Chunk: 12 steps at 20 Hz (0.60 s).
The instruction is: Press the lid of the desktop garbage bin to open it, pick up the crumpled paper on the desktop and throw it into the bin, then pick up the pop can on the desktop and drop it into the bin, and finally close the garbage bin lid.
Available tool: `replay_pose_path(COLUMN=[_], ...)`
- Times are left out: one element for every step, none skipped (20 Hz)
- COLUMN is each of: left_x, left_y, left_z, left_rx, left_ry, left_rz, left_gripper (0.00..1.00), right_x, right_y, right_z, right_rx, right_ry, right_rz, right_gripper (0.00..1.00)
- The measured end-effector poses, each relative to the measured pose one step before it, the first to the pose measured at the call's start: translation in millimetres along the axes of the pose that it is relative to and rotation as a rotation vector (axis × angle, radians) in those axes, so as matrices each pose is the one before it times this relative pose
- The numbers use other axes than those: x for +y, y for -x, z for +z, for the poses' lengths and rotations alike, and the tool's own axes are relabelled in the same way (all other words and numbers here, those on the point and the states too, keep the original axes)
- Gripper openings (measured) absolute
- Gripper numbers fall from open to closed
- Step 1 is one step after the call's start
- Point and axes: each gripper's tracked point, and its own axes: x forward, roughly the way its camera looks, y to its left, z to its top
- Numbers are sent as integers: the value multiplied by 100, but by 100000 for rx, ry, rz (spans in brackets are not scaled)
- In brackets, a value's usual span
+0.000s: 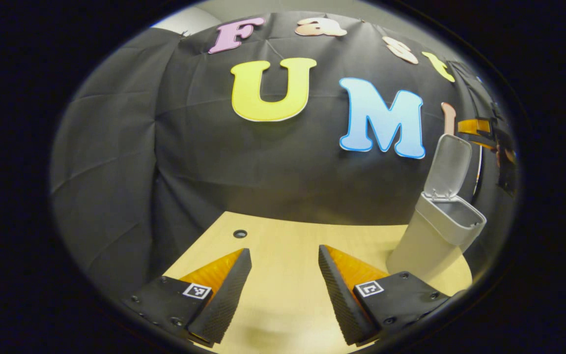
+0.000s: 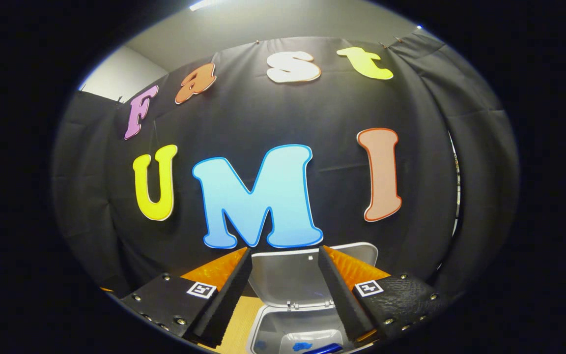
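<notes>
The grey desktop bin (image 1: 433,241) stands at the right of the pale wooden table, its lid (image 1: 447,164) swung up and open. My left gripper (image 1: 284,255) hovers open over the table to the bin's left, with nothing between its fingers. Beyond the bin, at the far right, the other gripper (image 1: 479,129) shows high above it. In the right gripper view my right gripper (image 2: 284,255) is open right above the bin's mouth (image 2: 300,327), facing the raised lid (image 2: 293,275). Inside the bin lies something pale with blue on it (image 2: 307,345); what it is I cannot tell.
The black cloth wall (image 1: 273,167) closes off the back of the table. A small round hole (image 1: 240,233) sits in the tabletop (image 1: 283,300) near its far edge, left of centre.
</notes>
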Motion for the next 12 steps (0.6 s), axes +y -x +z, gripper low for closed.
replay_pose_path(left_x=[97,114,311,241,232,244,100,209,157,196,111,143], left_y=[53,103,85,100,72,125,66,90,-6,29,-63,27], left_z=[11,2,-11,-52,-123,-134,-58,-76,-91,-144,-68,-135], left_rx=[-29,82,27,342,307,72,143,113,195,260,268,243], left_ry=[347,444,549,765,597,264,249,150,112,144,158,236], left_rz=[295,488,453,569,511,466,428,375,398,295,221,138], left_gripper=[90,91,91,91,91,91,91,91,92,92,92,92], right_x=[-8,-51,-115,-66,-86,-87,-131,-103,-153,22,-65,-38], right_y=[-399,-438,-489,-433,-442,-423,-375,-182,-304,-206,-117,-81], right_z=[496,384,176,25,-181,-190,-339,-390,-569,-361,-248,105], right_rx=[-1449,-932,-415,135,279,333,638,982,1208,950,856,-630], right_ry=[631,726,640,321,54,108,256,556,663,623,613,1077], right_rz=[-146,-322,-501,-264,-384,-366,-524,-432,-403,-145,-295,-434], right_gripper=[87,87,87,87,87,87,87,87,87,87,87,87])
